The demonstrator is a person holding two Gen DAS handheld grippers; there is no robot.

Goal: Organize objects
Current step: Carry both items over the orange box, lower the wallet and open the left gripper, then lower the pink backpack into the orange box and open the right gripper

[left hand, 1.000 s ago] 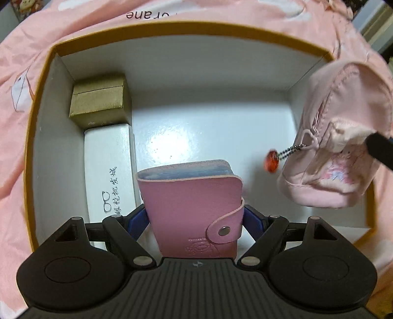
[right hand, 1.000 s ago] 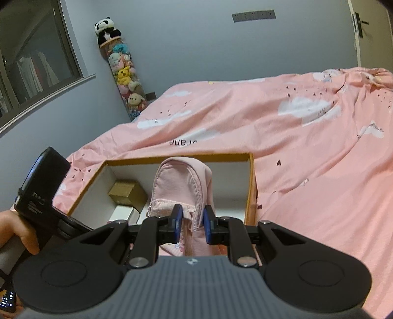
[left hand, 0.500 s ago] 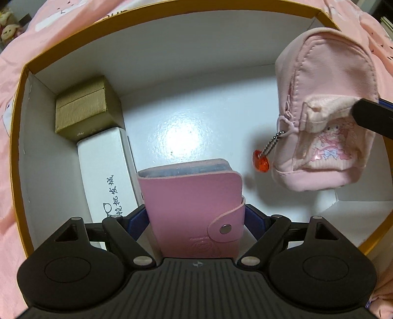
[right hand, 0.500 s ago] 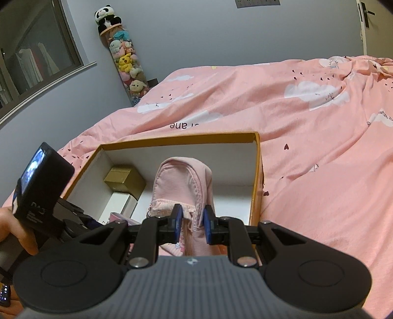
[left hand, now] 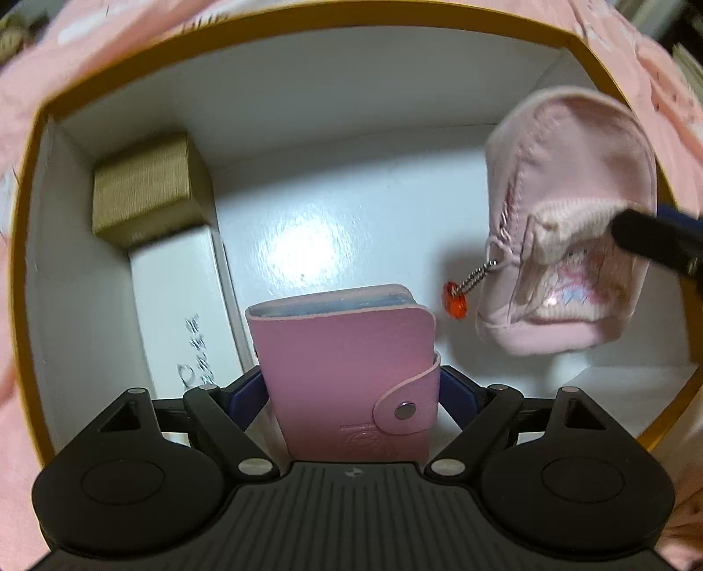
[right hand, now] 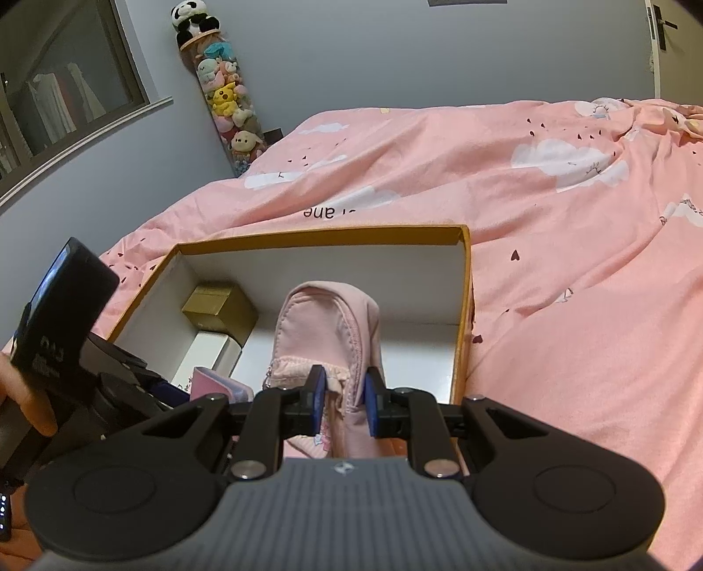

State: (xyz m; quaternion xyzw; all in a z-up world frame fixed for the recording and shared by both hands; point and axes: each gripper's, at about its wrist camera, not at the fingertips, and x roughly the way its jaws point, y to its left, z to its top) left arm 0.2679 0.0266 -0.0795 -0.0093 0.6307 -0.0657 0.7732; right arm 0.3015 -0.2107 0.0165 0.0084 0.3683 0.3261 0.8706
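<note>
A pink snap wallet (left hand: 347, 360) stands upright on the white floor of the orange-rimmed box (left hand: 307, 26). My left gripper (left hand: 351, 391) points down around it. Its jaws are opening, and the wallet is still between the blue pads with little or no gap. My right gripper (right hand: 342, 395) is shut on a pink backpack-shaped pouch (right hand: 329, 320). The pouch (left hand: 571, 197) hangs over the box's right side, with a red bead charm (left hand: 456, 303) dangling from its zip. The wallet (right hand: 215, 382) peeks out beside the left gripper in the right wrist view.
A gold box (left hand: 145, 193) and a white glasses case (left hand: 180, 307) lie along the box's left wall. The box (right hand: 334, 233) sits on a pink bedspread (right hand: 571, 263). A hand (right hand: 26, 395) holds the left gripper at left. A column of plush toys (right hand: 224, 96) stands by the wall.
The pouch has come lower and further inside the box, its charm swinging. The left jaws have spread slightly around the standing wallet. The box looks nearer in the right wrist view.
</note>
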